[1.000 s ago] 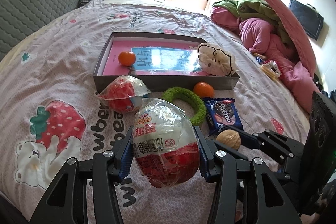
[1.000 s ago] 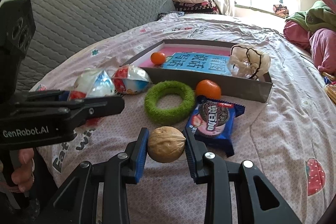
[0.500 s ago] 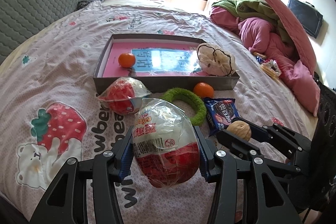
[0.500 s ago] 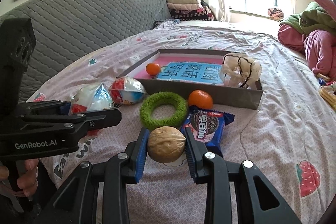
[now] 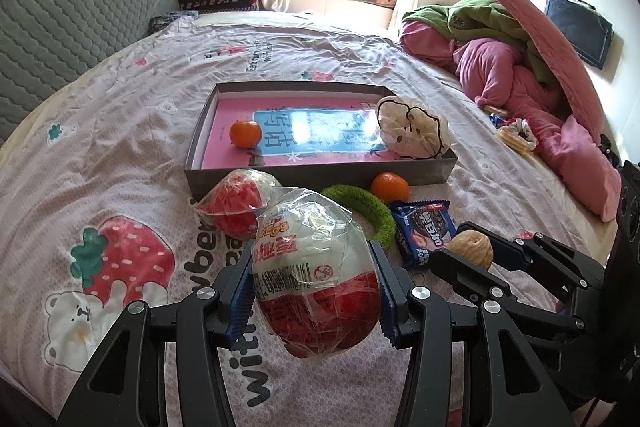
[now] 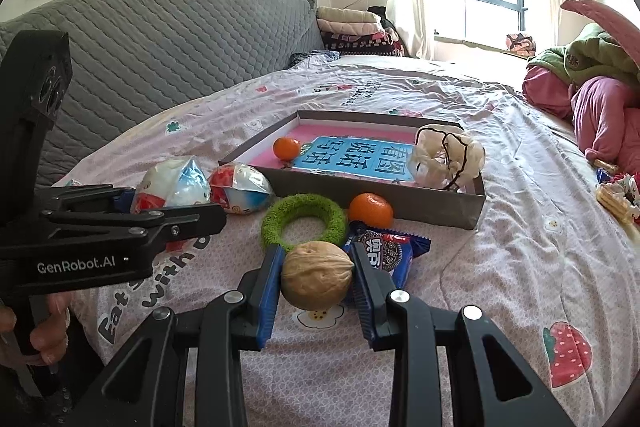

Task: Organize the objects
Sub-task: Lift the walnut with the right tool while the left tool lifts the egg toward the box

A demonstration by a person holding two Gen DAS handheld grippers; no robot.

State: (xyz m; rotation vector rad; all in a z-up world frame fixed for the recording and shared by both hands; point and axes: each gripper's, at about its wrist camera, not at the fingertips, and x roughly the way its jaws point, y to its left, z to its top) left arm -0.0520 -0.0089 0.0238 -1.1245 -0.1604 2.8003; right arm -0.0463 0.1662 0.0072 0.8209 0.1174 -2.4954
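Bedspread point(image 6: 520, 267) reads "with"; "GenRobot.AI" left gripper point(image 5: 316, 291) jaws clamp toy egg point(image 5: 316, 275), right gripper point(image 6: 316, 279) walnut point(image 6: 316, 275).

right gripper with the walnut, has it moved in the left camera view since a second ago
Yes. The right gripper and its walnut have shifted rightward and slightly away: earlier the walnut sat just below the cookie packet, now it is beside the packet's right edge.

The way to the box point(image 5: 320, 183) is crowded; a wrapped egg point(image 5: 236, 203), a green ring point(image 5: 368, 205), an orange point(image 5: 390, 187) and a cookie pack point(image 5: 424, 231) lie just in front of its near wall; inside, the middle is bare, with an orange point(image 5: 245, 133) at the left and a white bag point(image 5: 414, 133) in the right corner; the bedsheet point(image 5: 120, 131) left of the box is free.
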